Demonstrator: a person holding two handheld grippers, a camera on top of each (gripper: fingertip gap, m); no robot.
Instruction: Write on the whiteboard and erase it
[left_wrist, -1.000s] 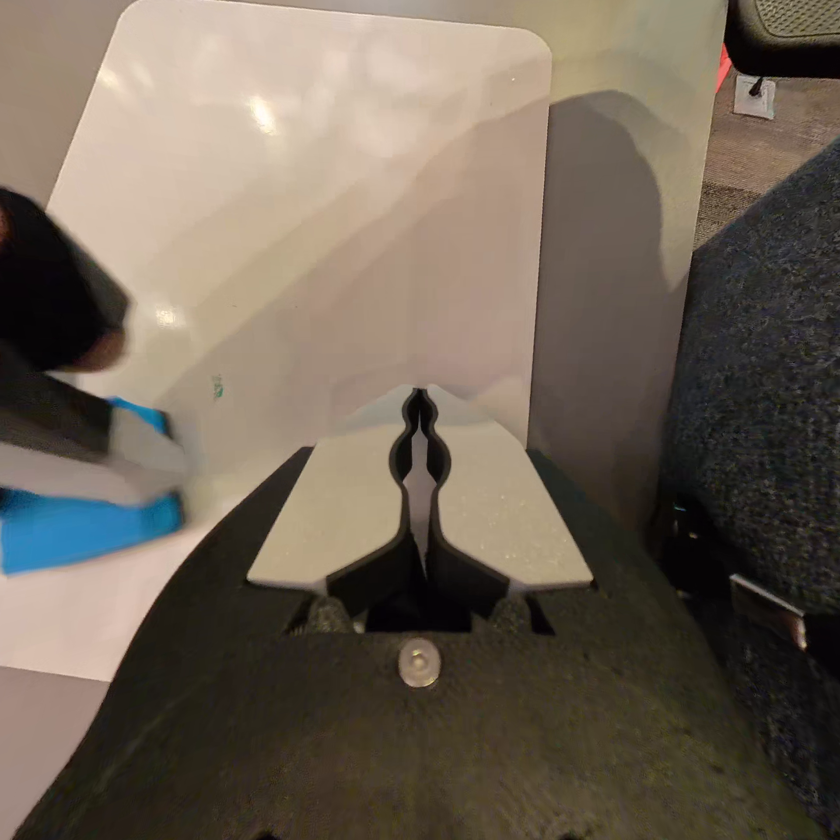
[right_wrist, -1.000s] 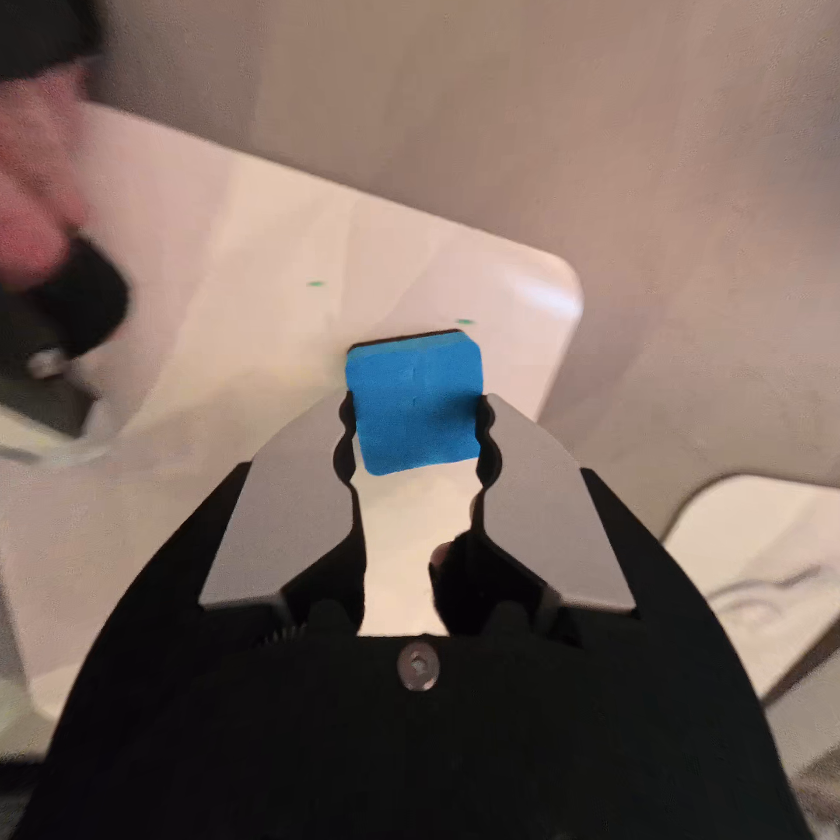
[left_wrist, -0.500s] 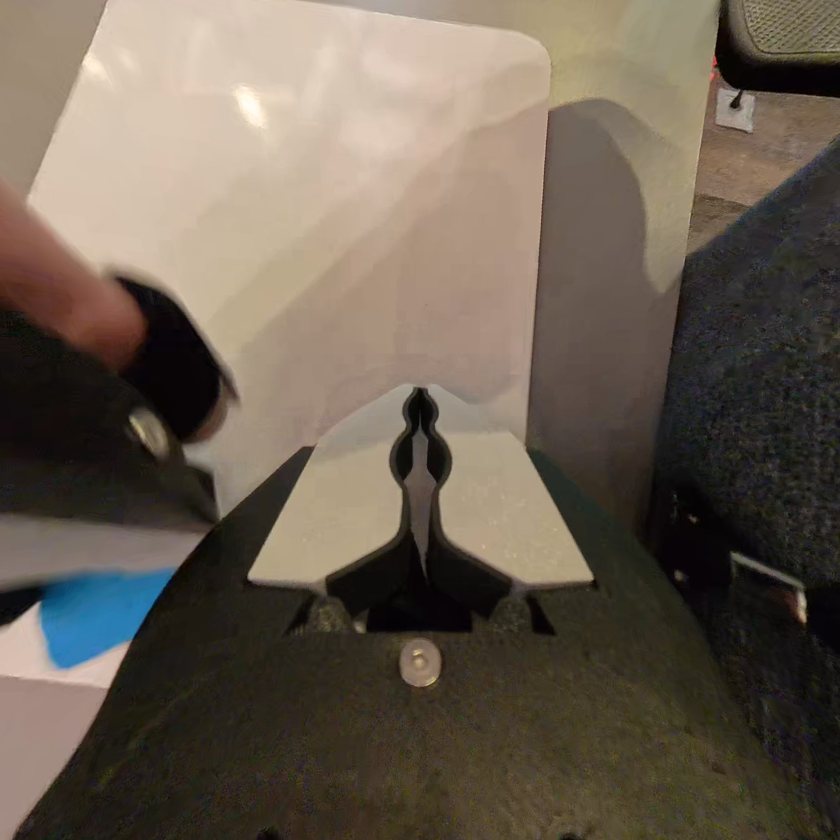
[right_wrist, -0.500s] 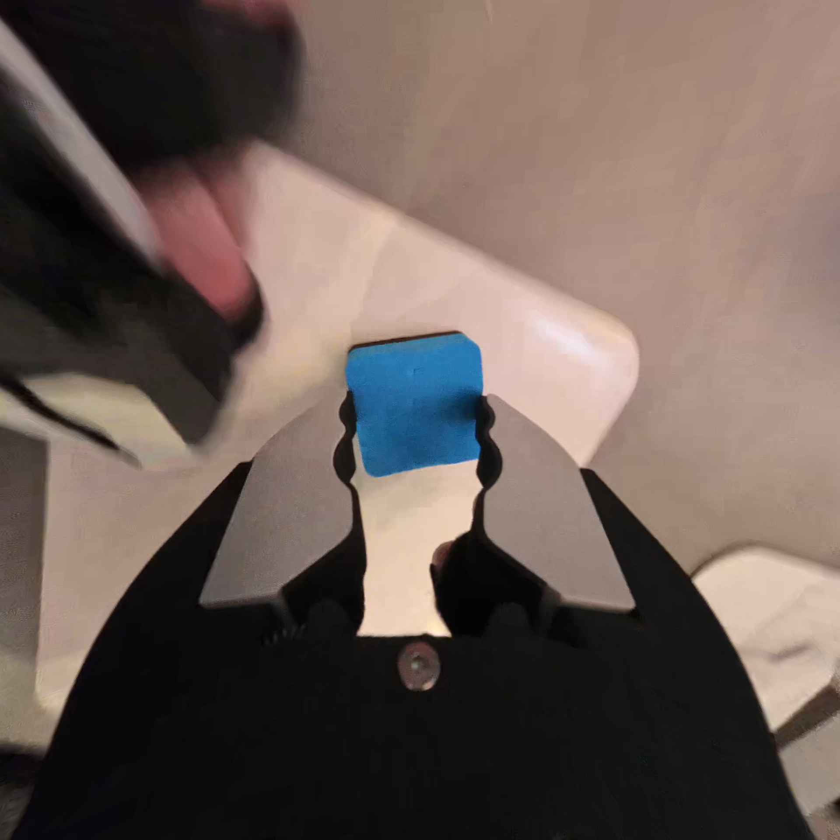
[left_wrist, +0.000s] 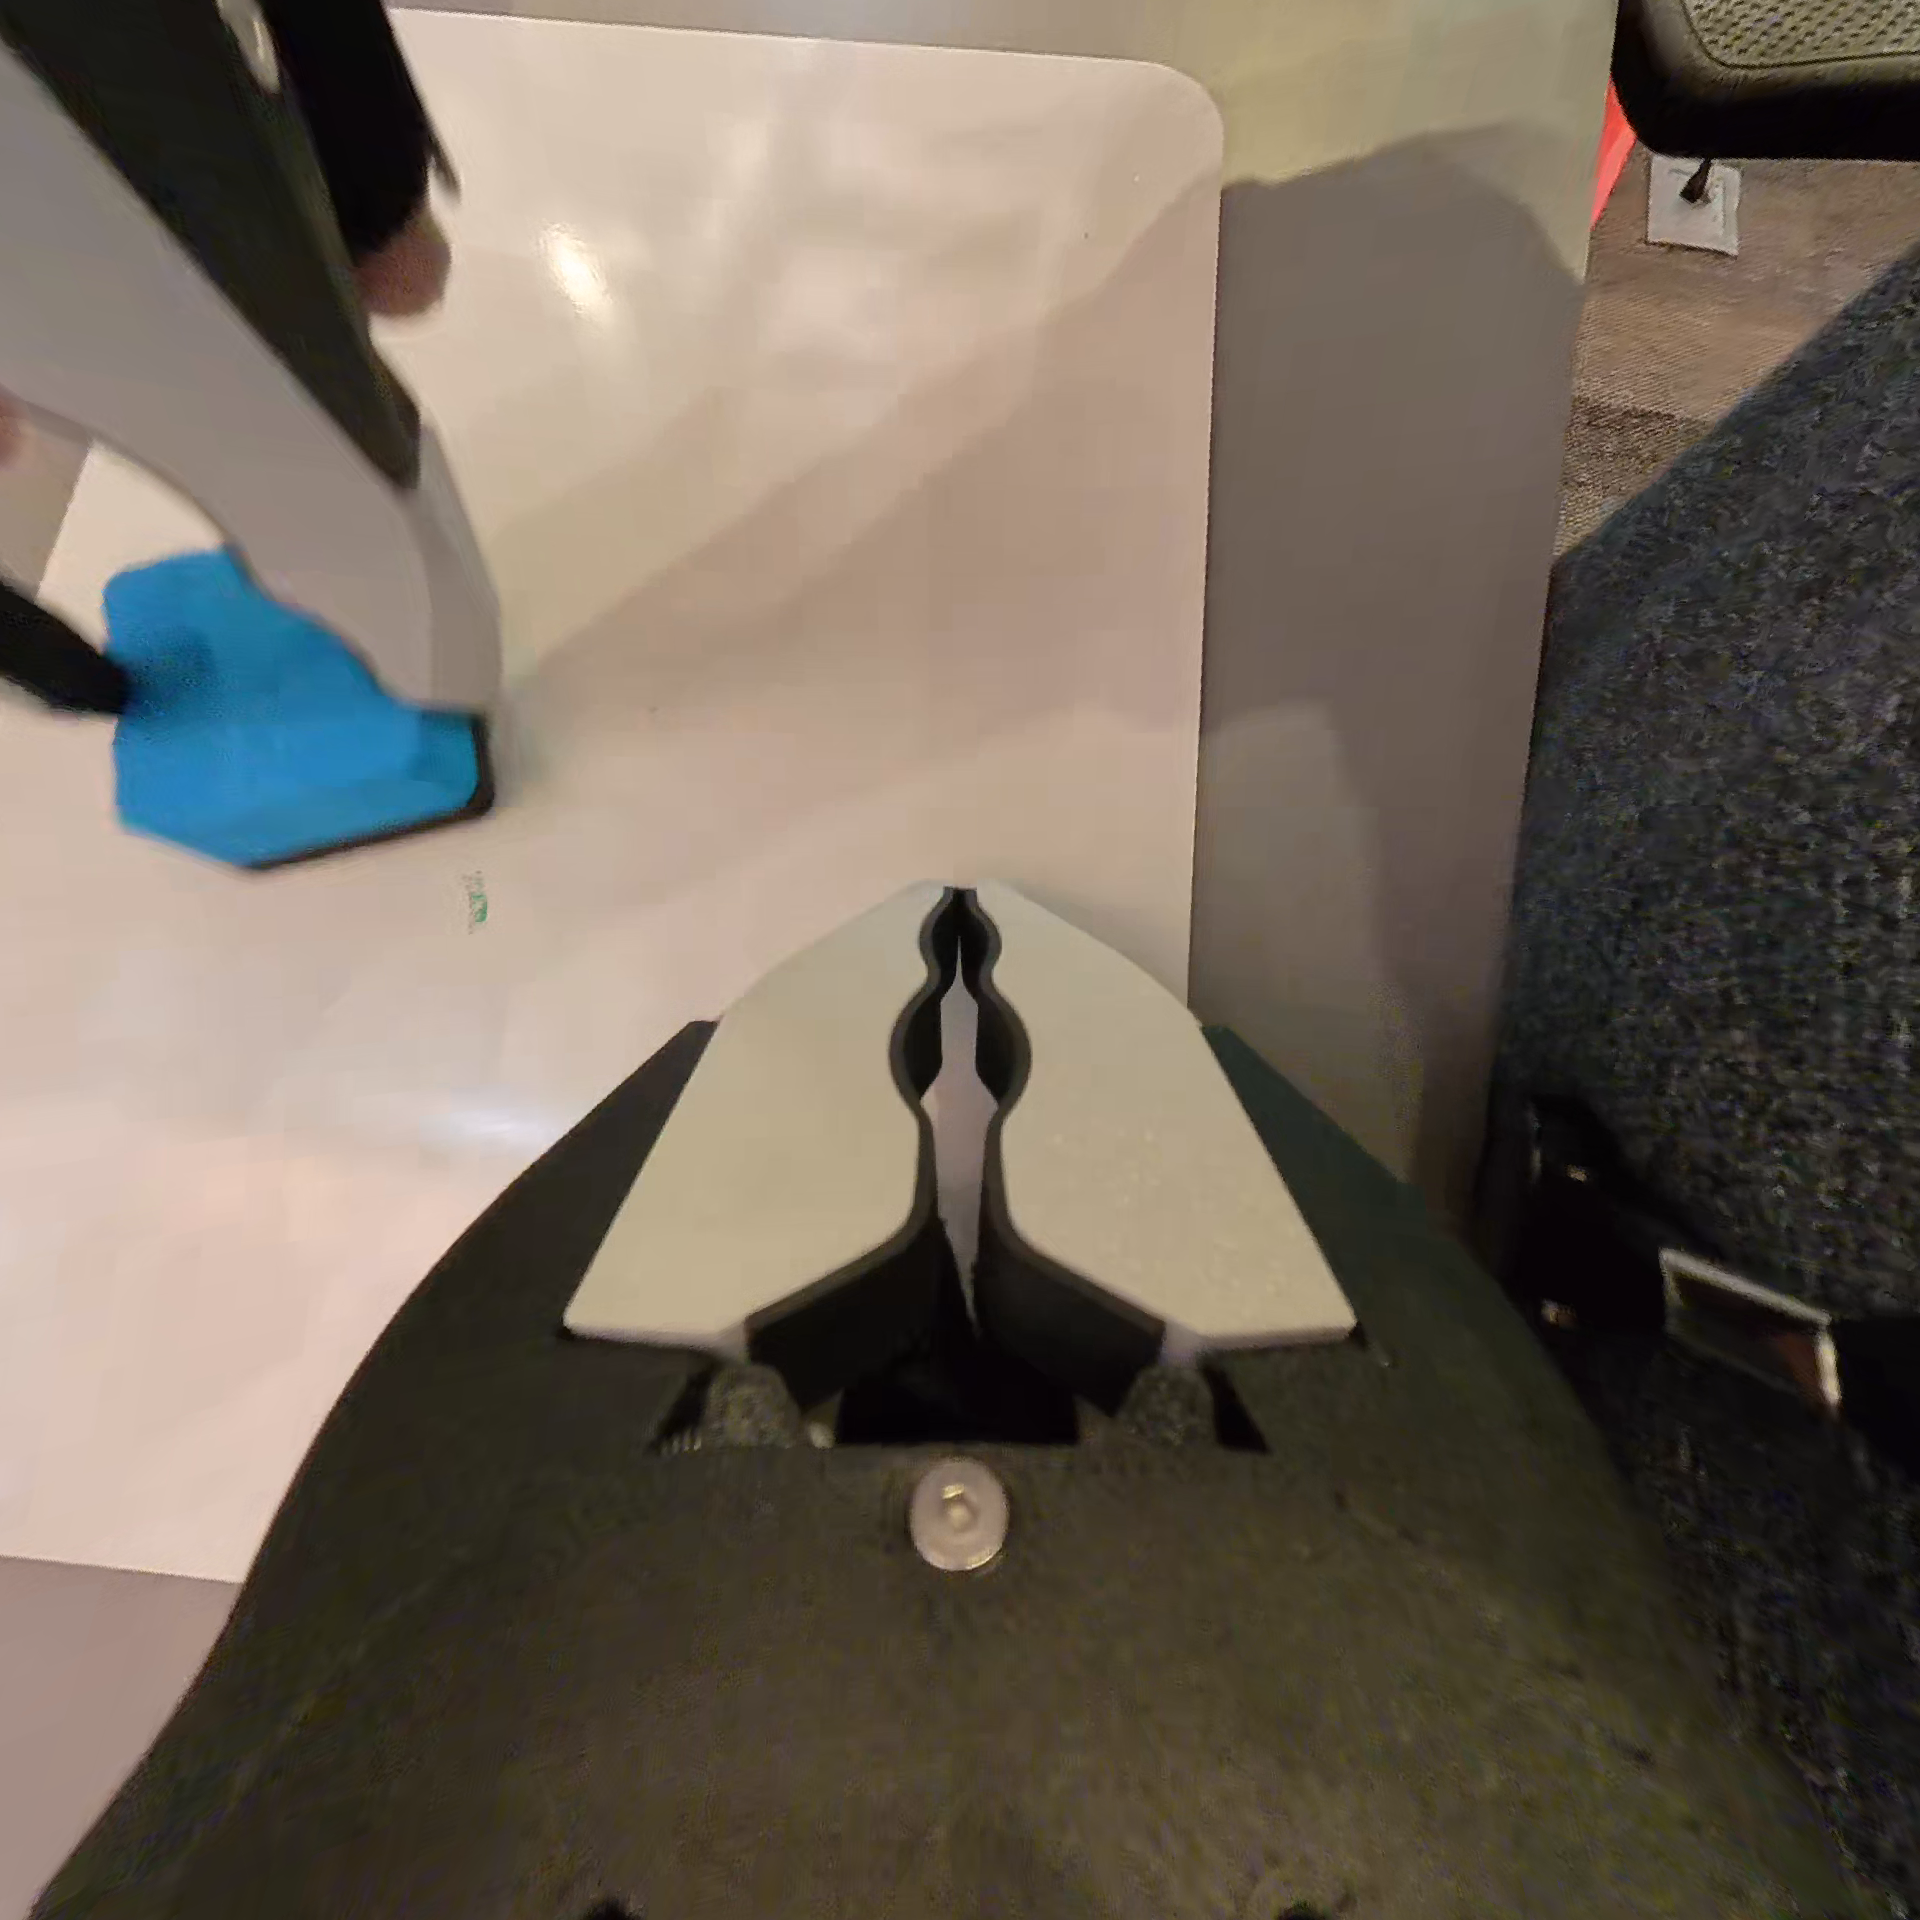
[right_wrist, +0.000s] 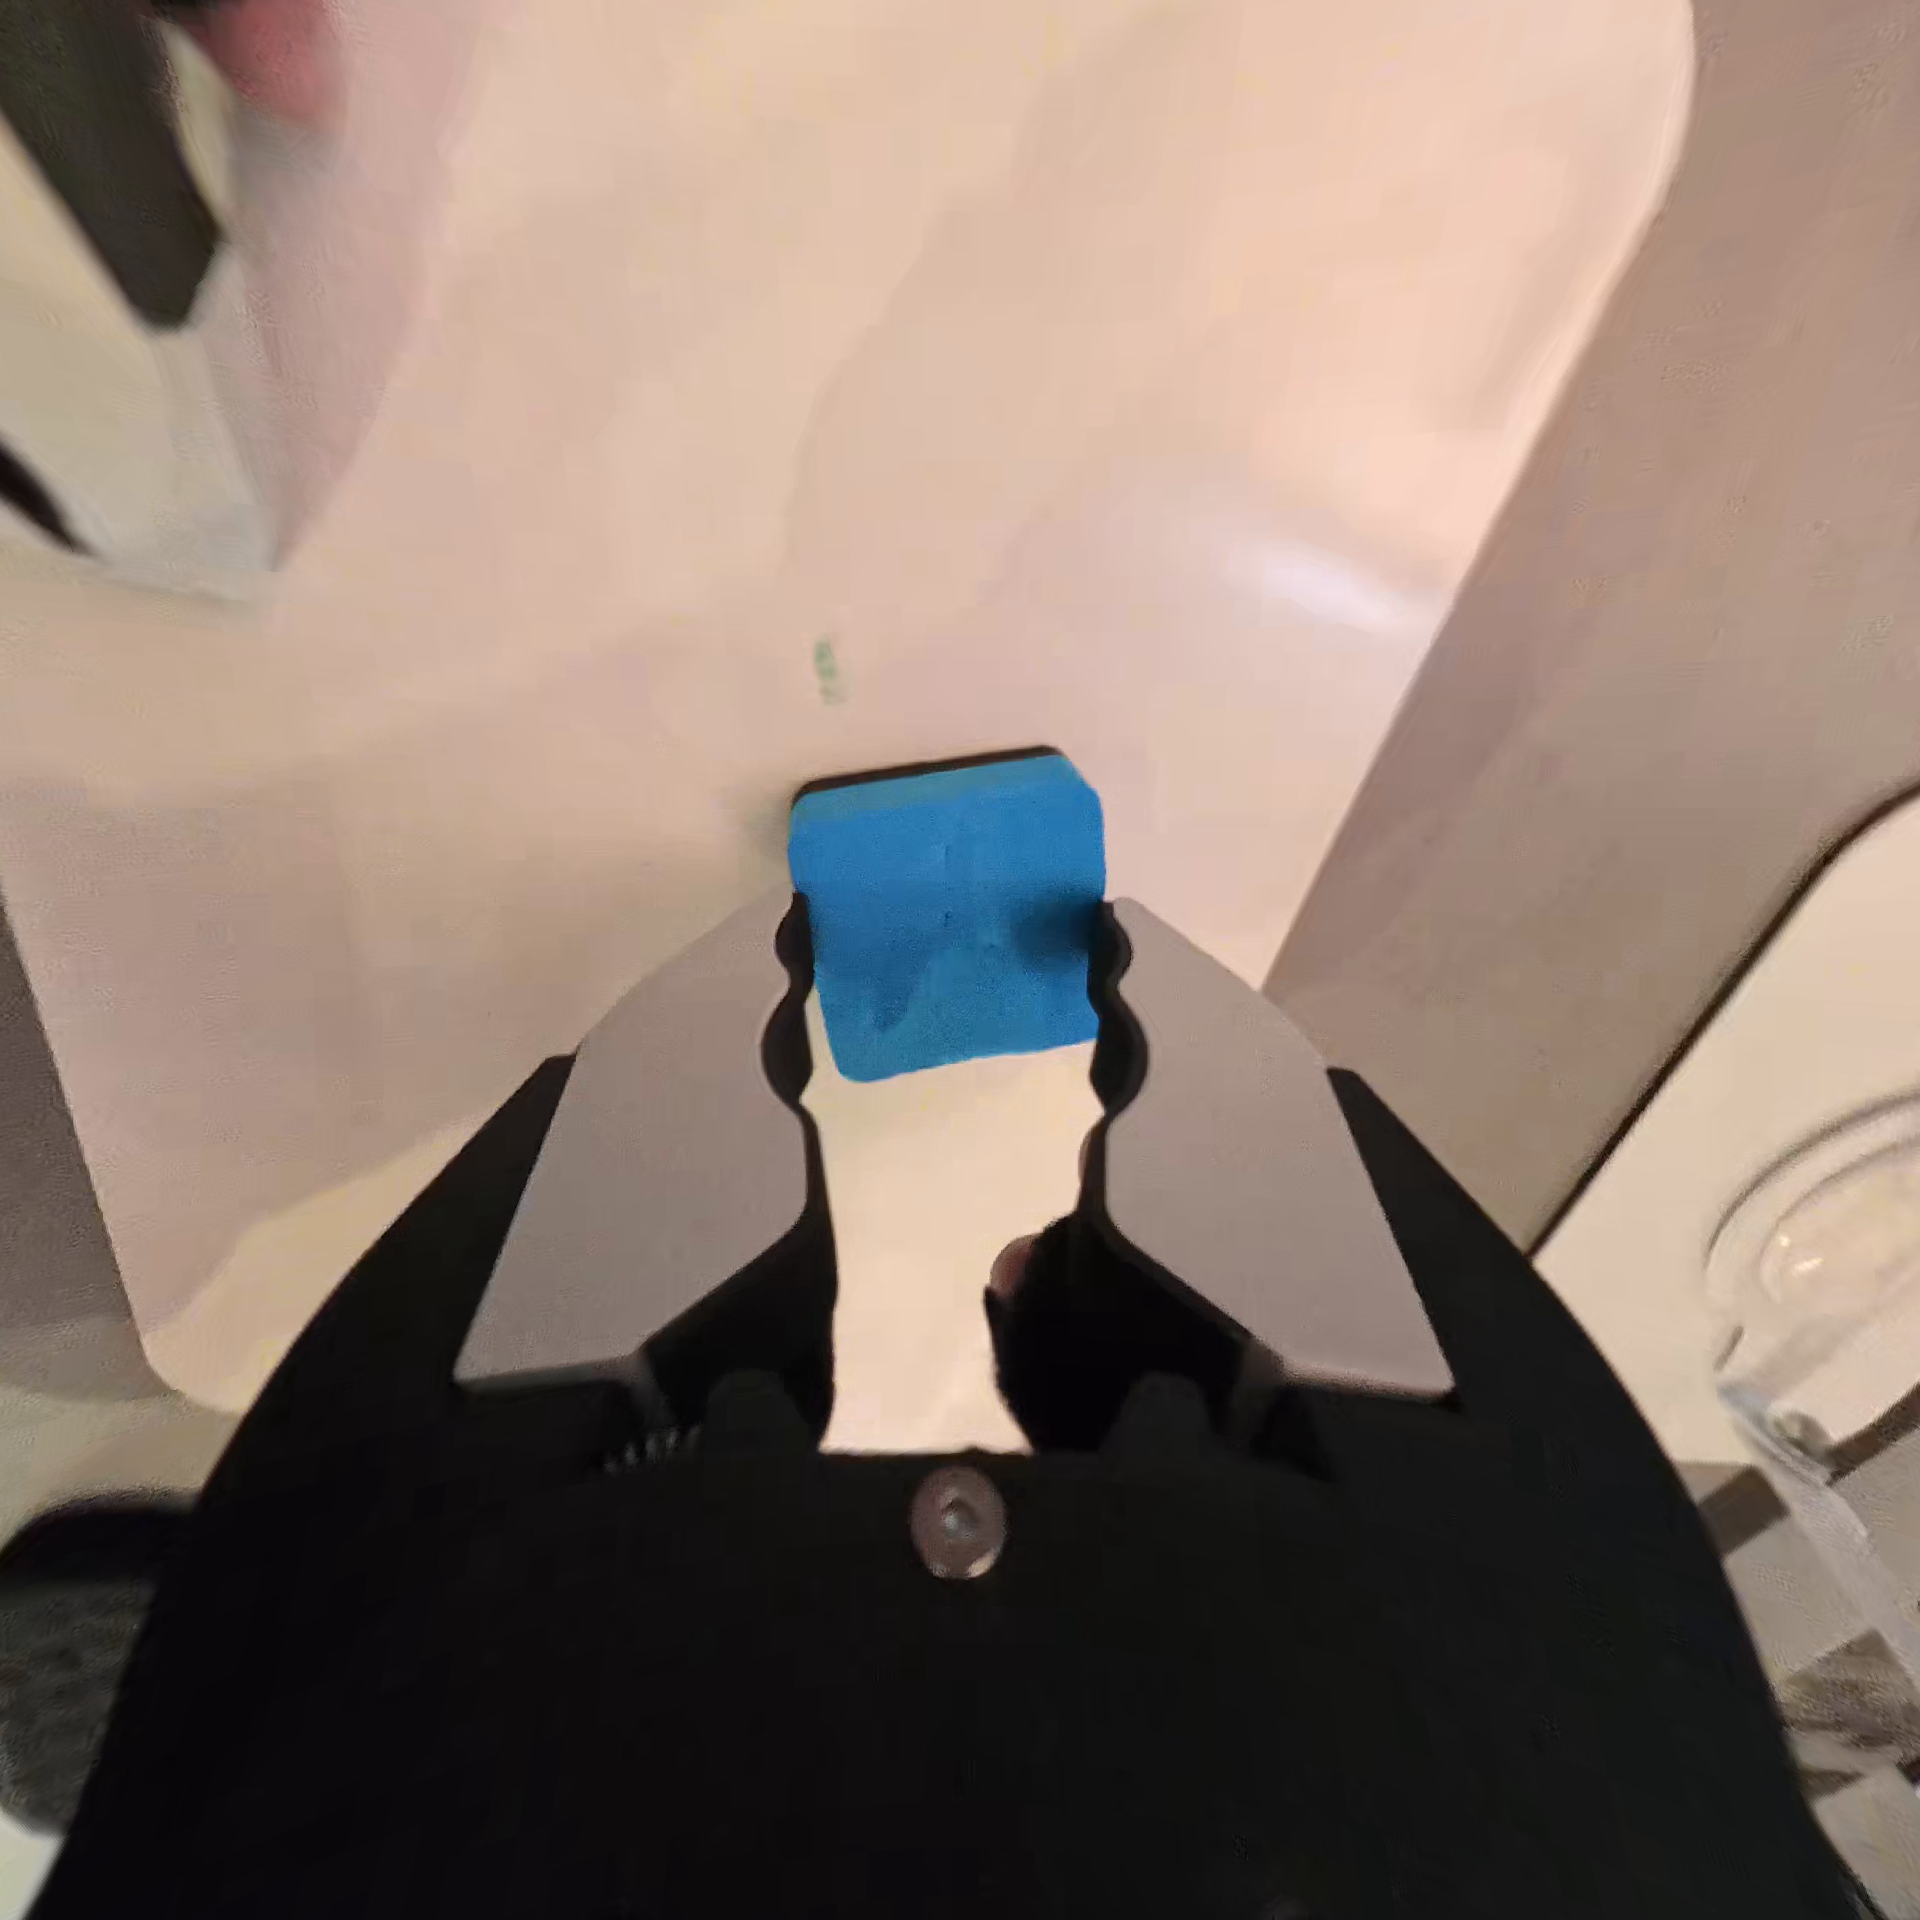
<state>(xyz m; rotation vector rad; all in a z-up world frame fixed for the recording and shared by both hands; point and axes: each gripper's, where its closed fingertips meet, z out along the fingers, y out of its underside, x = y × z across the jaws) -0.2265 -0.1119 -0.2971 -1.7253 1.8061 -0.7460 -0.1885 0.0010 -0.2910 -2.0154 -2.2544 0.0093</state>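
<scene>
- Pinching the square blue foam eraser (right_wrist: 951, 925) between both pads, the right gripper (right_wrist: 945, 935) presses its dark felt face flat on the glossy white whiteboard (left_wrist: 831, 468), probably for wiping.
- Leftover green smudge (right_wrist: 826, 665) sits at eraser's 11 o'clock.
- Left gripper (left_wrist: 956, 904) is empty, fingers together, parked at the board's 5 o'clock corner.

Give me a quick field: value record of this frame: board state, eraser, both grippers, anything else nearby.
whiteboard: flat on grey table, mostly clean
leftover ink: small green mark, just beyond the eraser
eraser: blue foam, dark underside, down on the board
right gripper: pads pressed on the eraser's two sides
left gripper: jaws together, nothing between them, over the board's right edge
nearby: clear glass container at right edge; dark fabric chair beside table
</scene>
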